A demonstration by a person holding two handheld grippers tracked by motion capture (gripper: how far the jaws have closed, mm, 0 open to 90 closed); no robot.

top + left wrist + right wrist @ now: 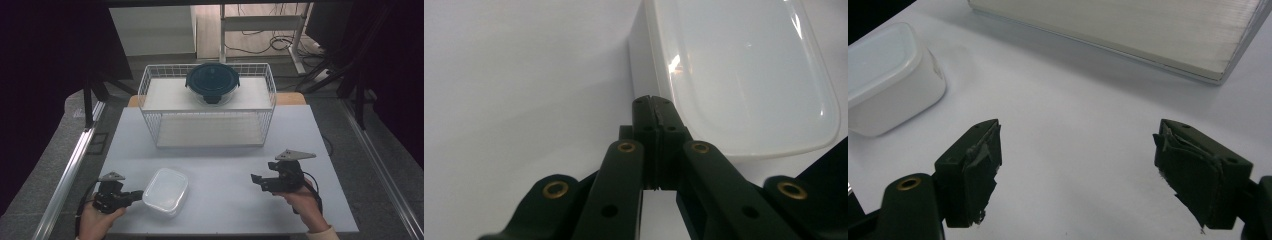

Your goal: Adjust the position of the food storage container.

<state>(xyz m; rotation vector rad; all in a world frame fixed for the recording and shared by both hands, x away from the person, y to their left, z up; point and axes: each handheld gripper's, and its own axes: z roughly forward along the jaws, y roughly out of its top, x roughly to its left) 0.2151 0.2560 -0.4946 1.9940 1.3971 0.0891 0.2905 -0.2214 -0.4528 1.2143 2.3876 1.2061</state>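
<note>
Now I am pressing my left gripper (pixel 131 195), fingers closed together, against the white lidded box (pixel 166 190) near the surface's (pixel 220 165) front, while my right gripper (pixel 257 181) is waiting wide open, probably to grasp it next.

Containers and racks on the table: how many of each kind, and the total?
Round container with dark blue lid: 1
White rectangular lidded container: 1
White wire rack: 1
Total: 3

right gripper (pixel 1075 170) jaws apart, white container (pixel 890 77) far left
</note>
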